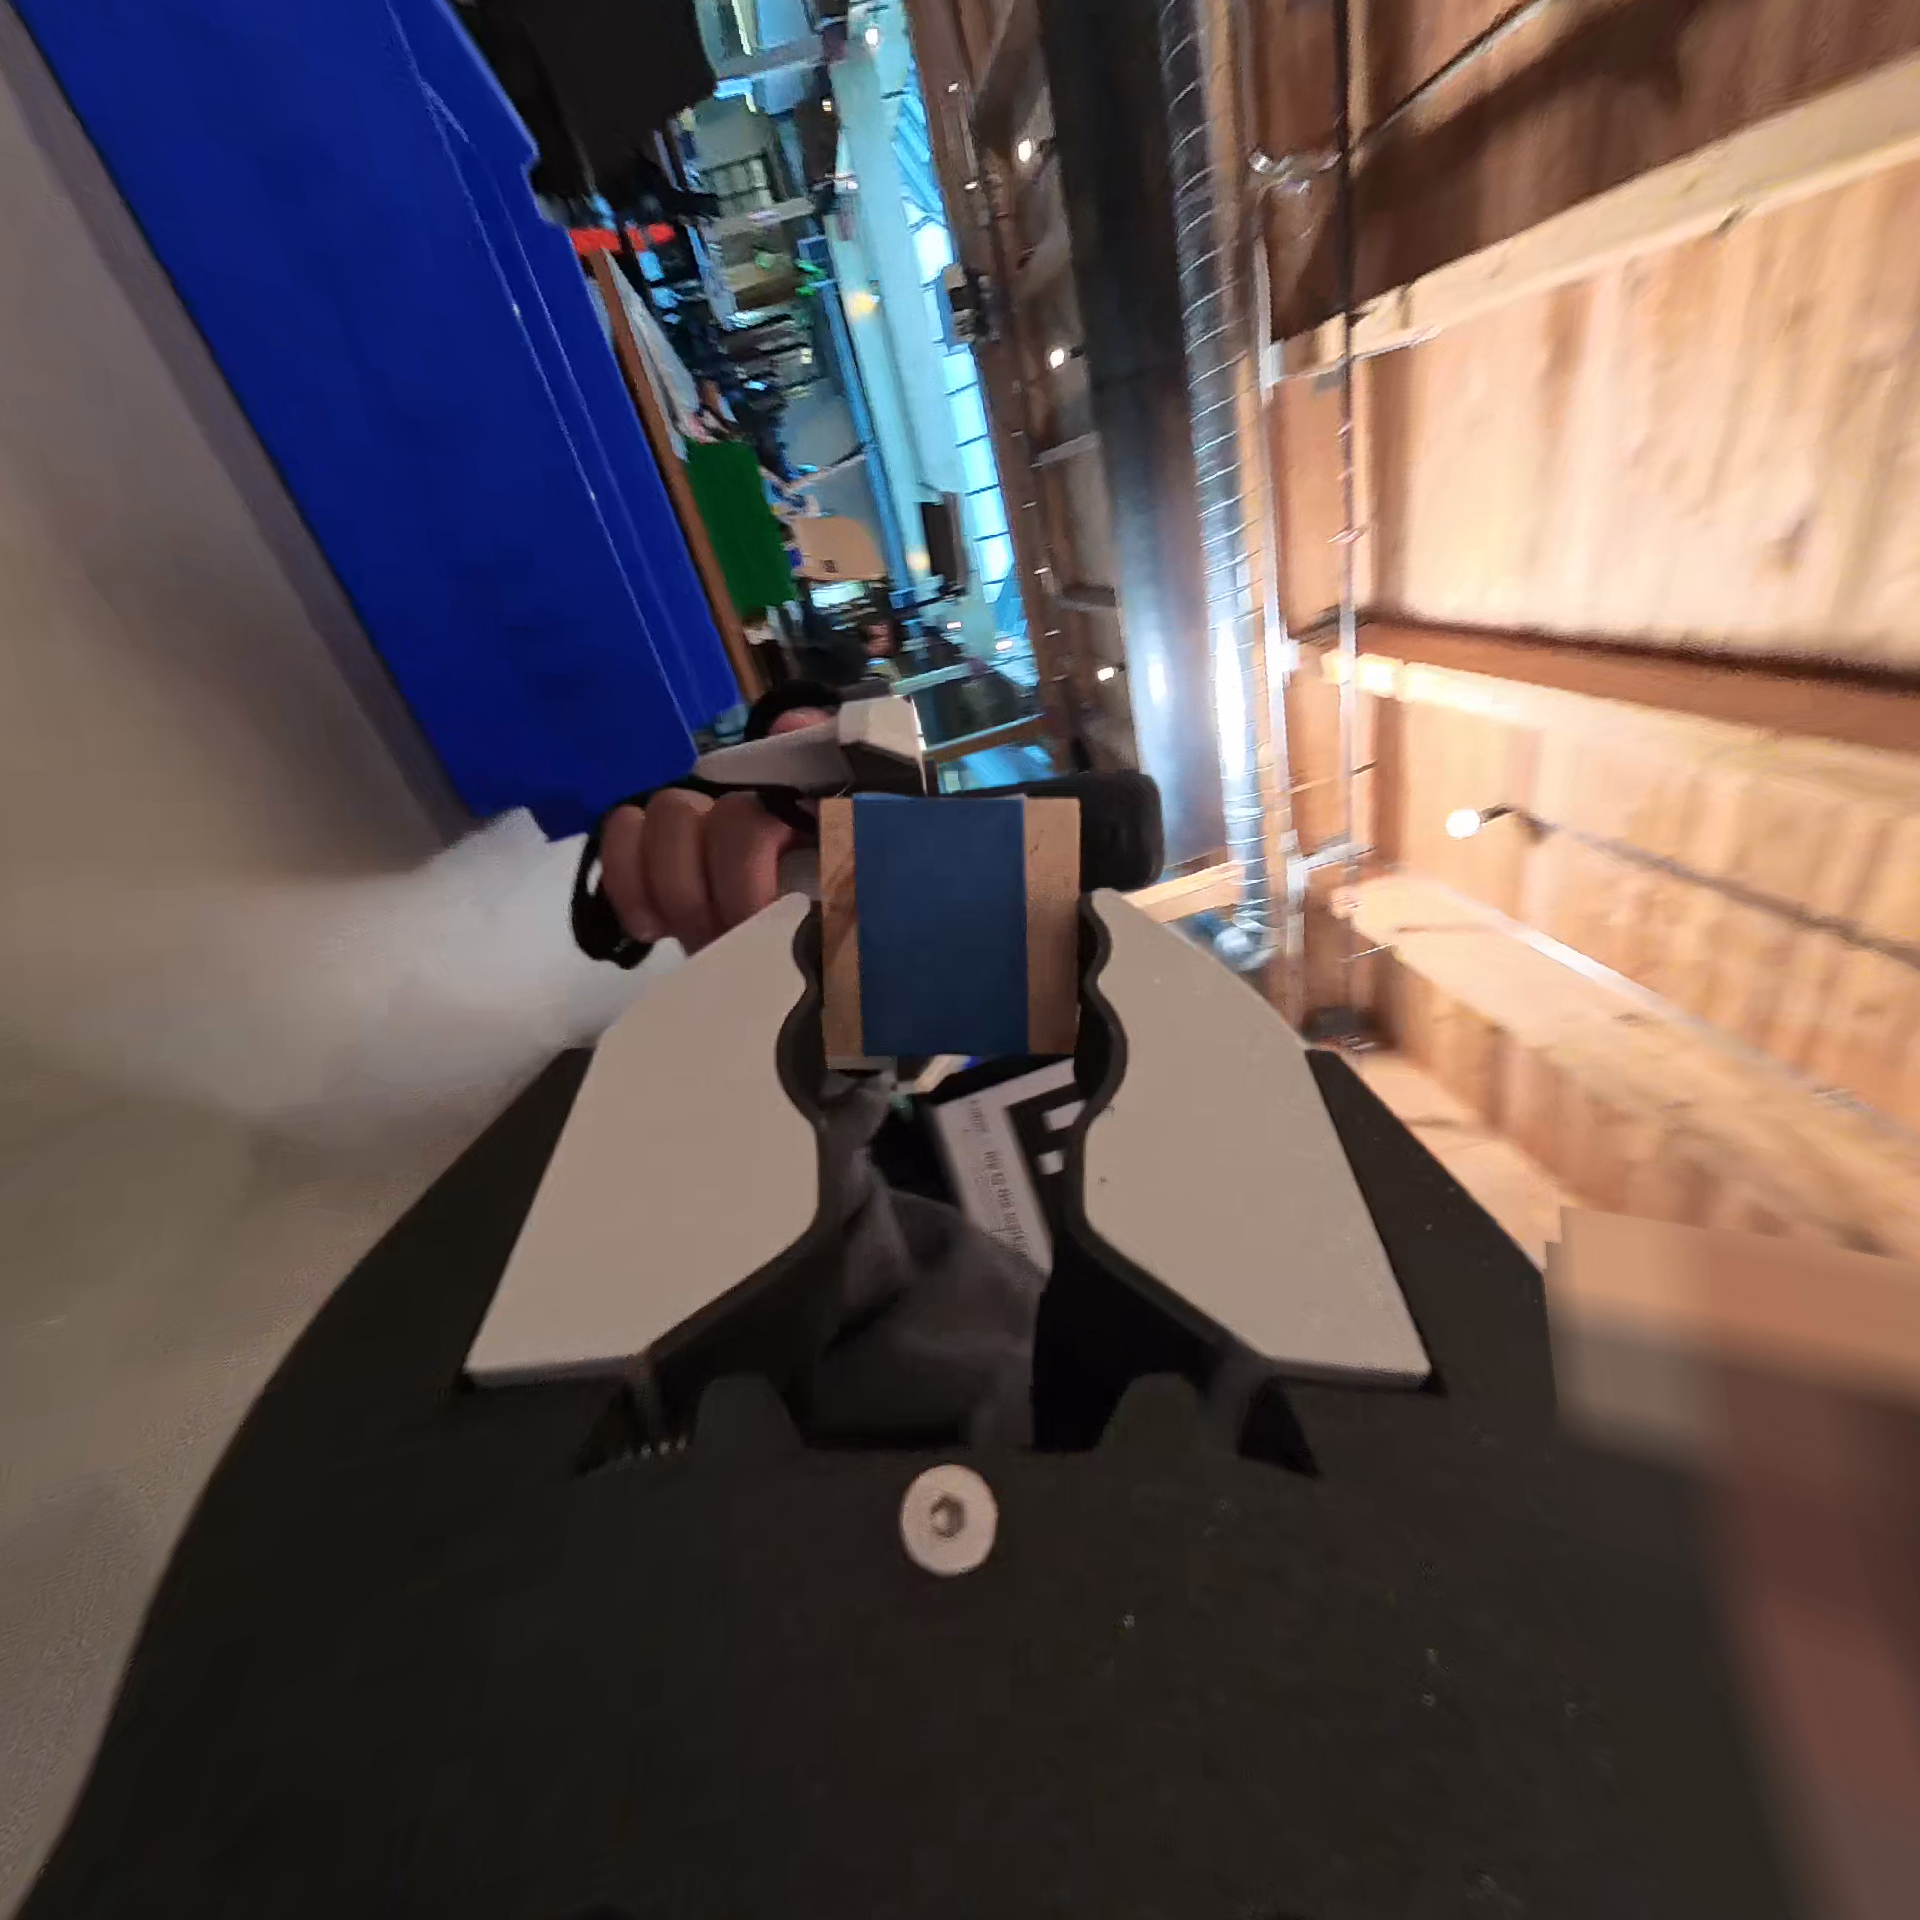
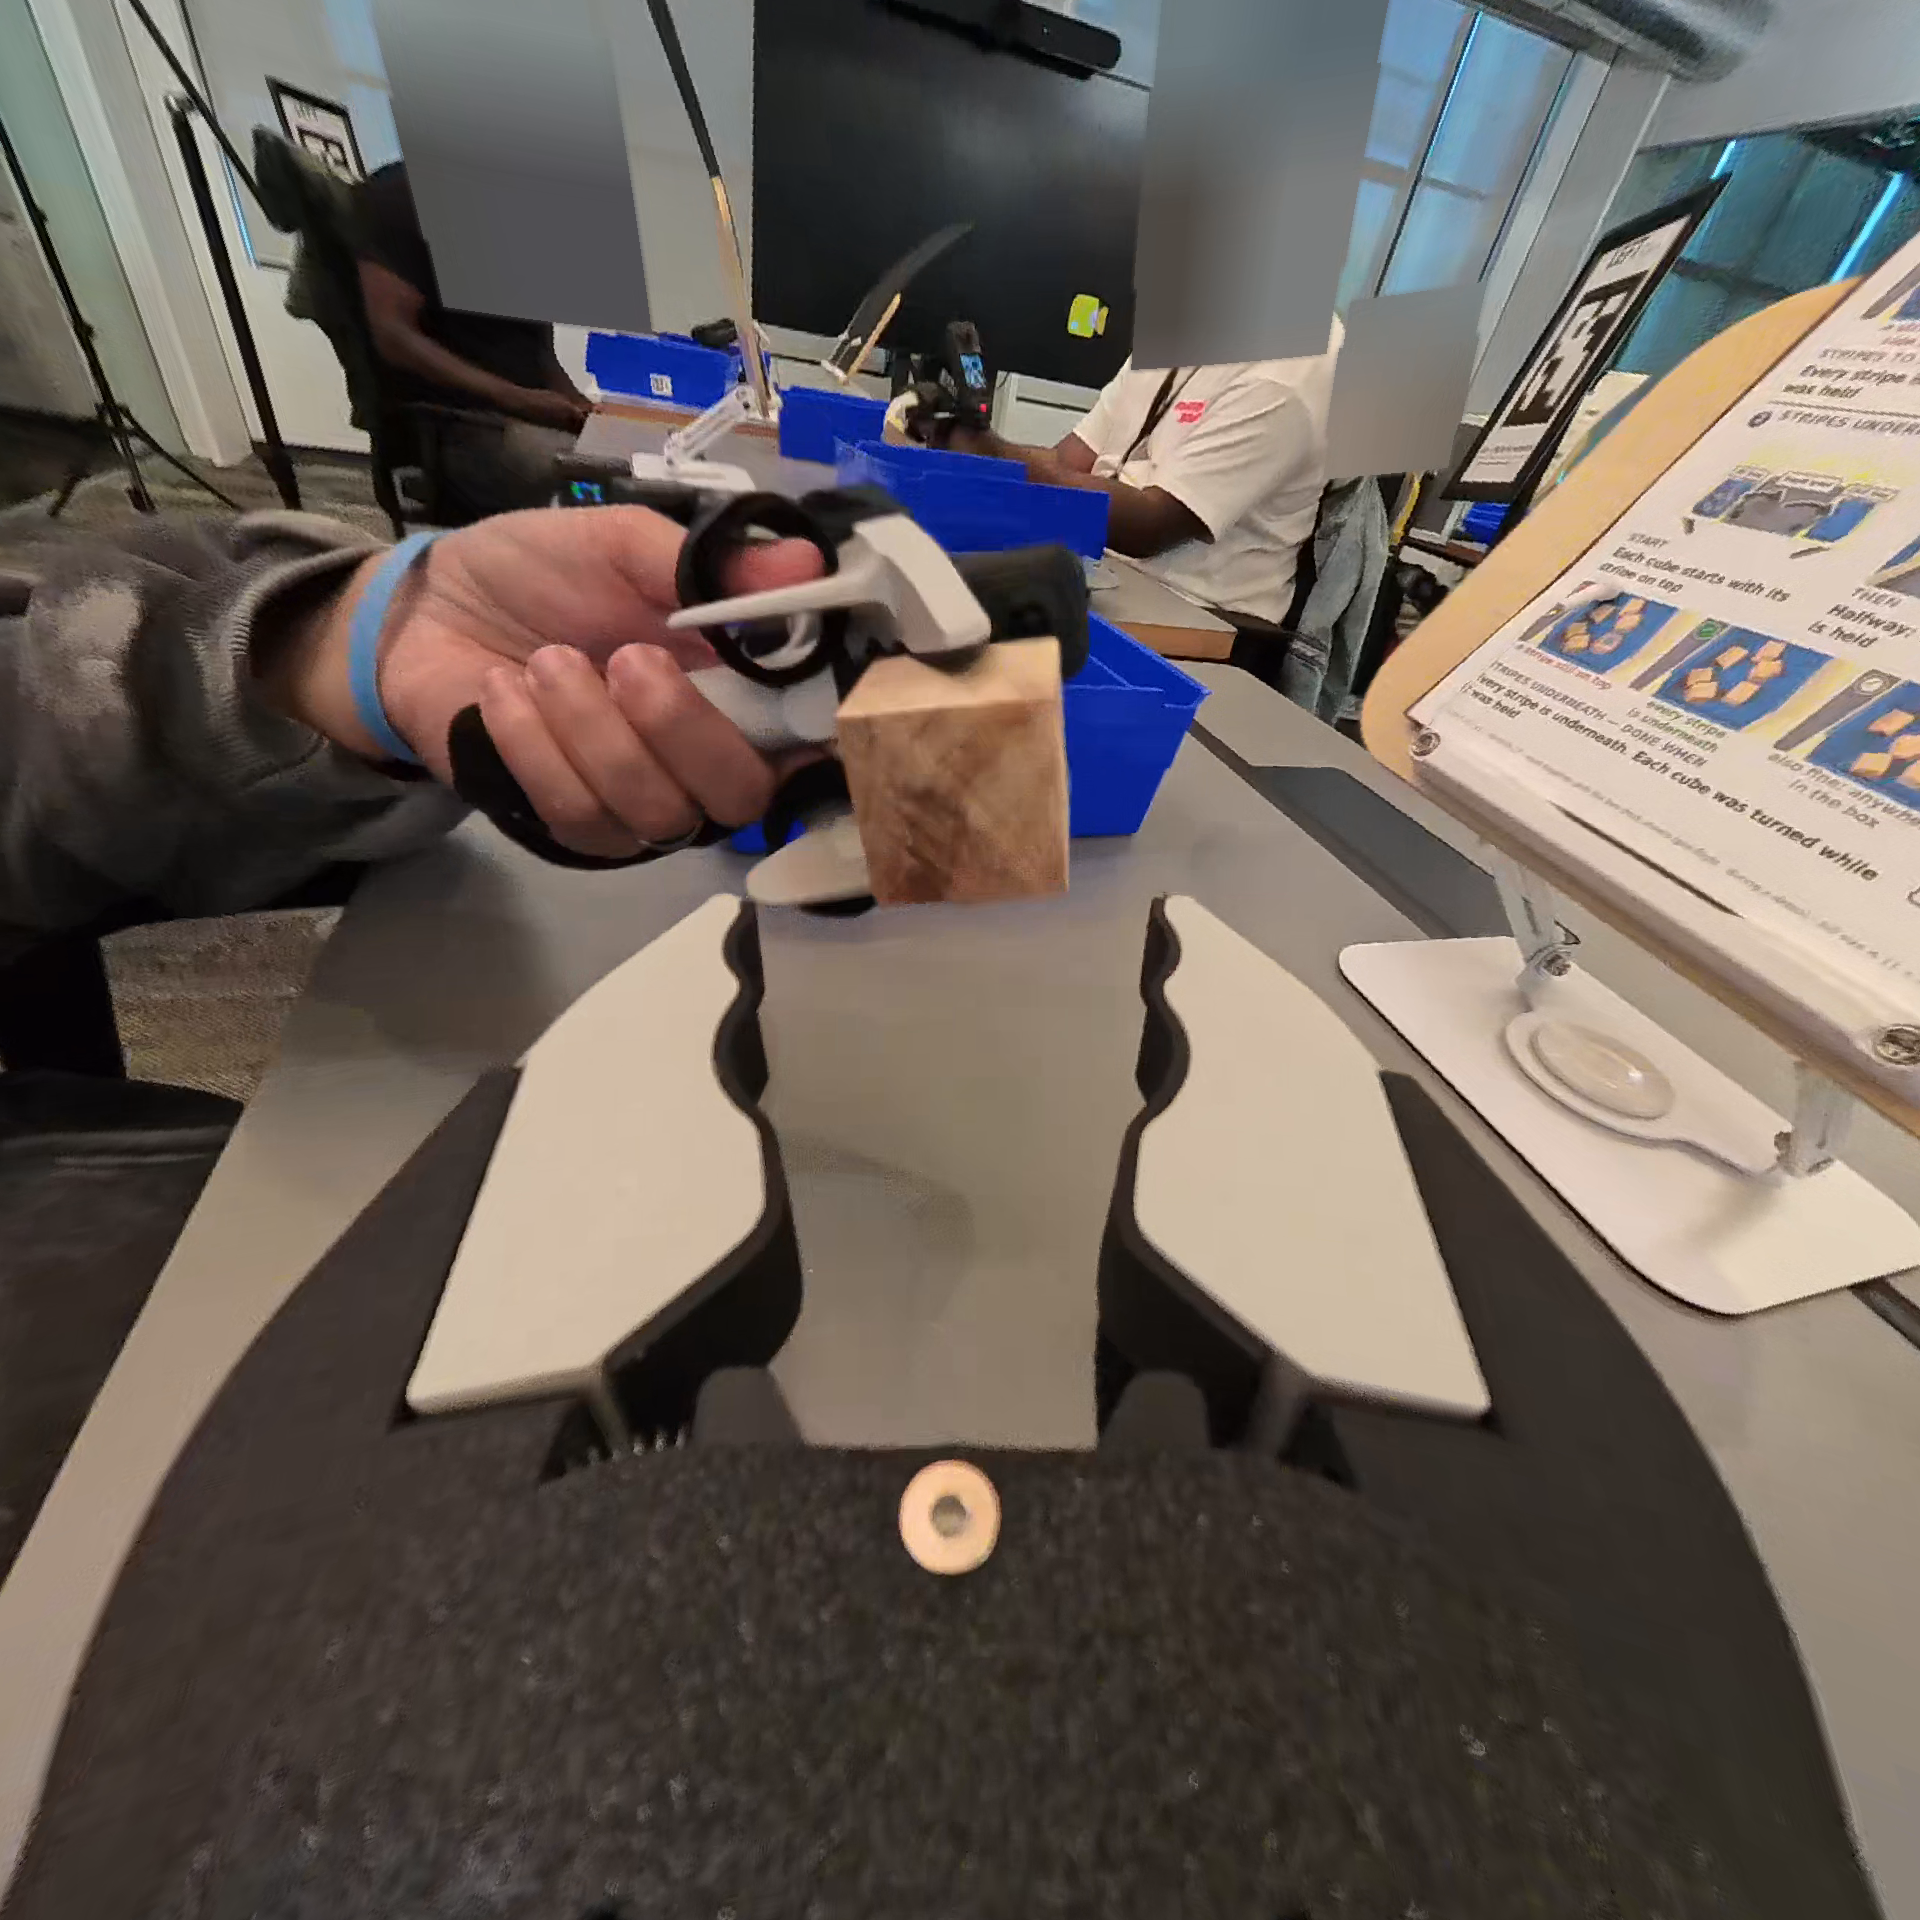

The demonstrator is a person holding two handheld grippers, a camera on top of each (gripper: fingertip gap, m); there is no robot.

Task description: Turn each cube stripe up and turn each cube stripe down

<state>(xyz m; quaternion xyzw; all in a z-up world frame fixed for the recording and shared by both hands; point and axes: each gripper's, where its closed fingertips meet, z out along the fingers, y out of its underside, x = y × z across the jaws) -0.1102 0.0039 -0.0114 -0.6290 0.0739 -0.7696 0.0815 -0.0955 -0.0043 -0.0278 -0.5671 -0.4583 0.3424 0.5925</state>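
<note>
My left gripper (image 1: 948, 940) is shut on a wooden cube (image 1: 940, 925), with the cube's blue stripe facing its camera. The left wrist view is rolled onto its side. In the right wrist view a hand holds that gripper (image 2: 873, 769) in the air above the grey table (image 2: 935, 1195), and the cube (image 2: 956, 790) shows only plain wood faces. My right gripper (image 2: 951, 935) is open and empty, just below and in front of the held cube. It also shows behind the cube in the left wrist view (image 1: 831, 758).
A blue bin (image 2: 1122, 727) stands on the table behind the cube; its contents are hidden. An instruction board (image 2: 1704, 665) on a white stand (image 2: 1621, 1174) is at the right. People sit at a far table with more blue bins.
</note>
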